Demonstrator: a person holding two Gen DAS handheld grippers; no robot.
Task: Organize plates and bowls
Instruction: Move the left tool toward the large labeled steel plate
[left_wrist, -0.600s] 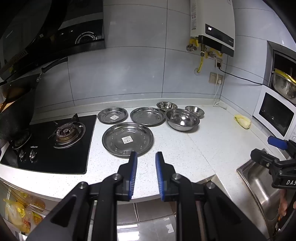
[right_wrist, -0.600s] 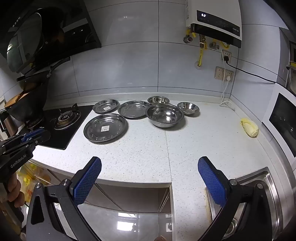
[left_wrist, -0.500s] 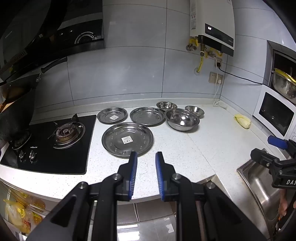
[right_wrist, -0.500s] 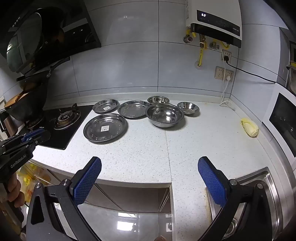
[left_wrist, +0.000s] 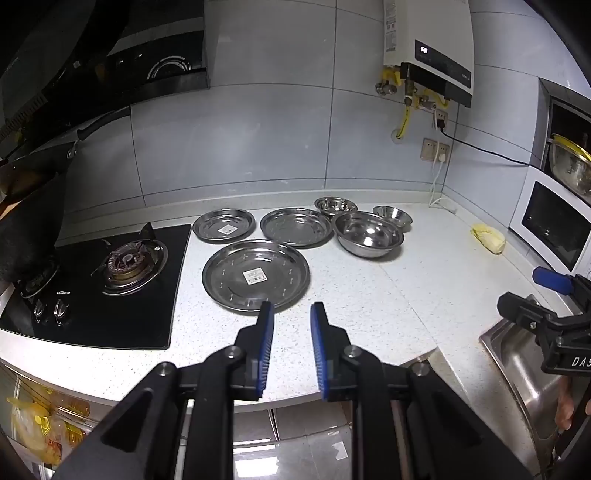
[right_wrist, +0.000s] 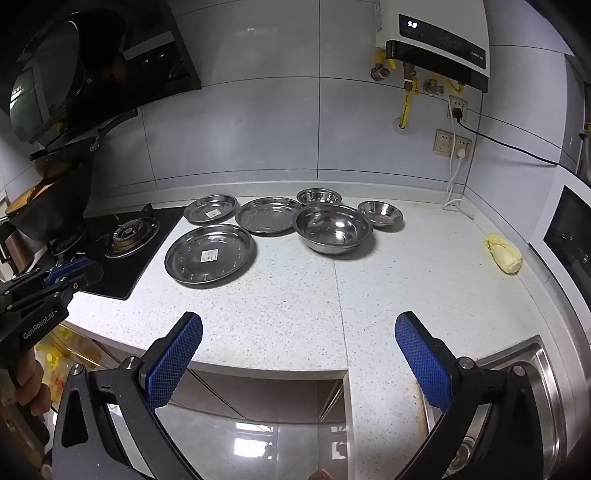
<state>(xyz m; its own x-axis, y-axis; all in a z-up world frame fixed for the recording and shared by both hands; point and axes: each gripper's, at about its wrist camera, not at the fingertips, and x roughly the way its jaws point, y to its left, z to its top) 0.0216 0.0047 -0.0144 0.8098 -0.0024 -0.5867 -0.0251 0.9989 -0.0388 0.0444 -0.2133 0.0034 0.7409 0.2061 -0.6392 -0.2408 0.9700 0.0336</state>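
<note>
Three steel plates lie on the white counter: a large plate (left_wrist: 255, 275) (right_wrist: 210, 254) at the front, a small plate (left_wrist: 224, 224) (right_wrist: 211, 209) behind it, and a medium plate (left_wrist: 296, 226) (right_wrist: 267, 215) beside that. To their right stand a large steel bowl (left_wrist: 368, 233) (right_wrist: 332, 228) and two small bowls (left_wrist: 335, 205) (left_wrist: 392, 215). My left gripper (left_wrist: 291, 314) hovers just short of the large plate's near rim, its blue pads a narrow gap apart with nothing between them. My right gripper (right_wrist: 299, 325) hangs wide open over the counter's front edge, holding nothing.
A black gas hob (left_wrist: 110, 280) with a dark wok fills the left end. A steel sink (left_wrist: 524, 354) lies at the right front, with a microwave (left_wrist: 554, 225) behind it. A yellow cabbage piece (left_wrist: 487, 238) rests near the microwave. A water heater (left_wrist: 428, 44) hangs on the tiled wall.
</note>
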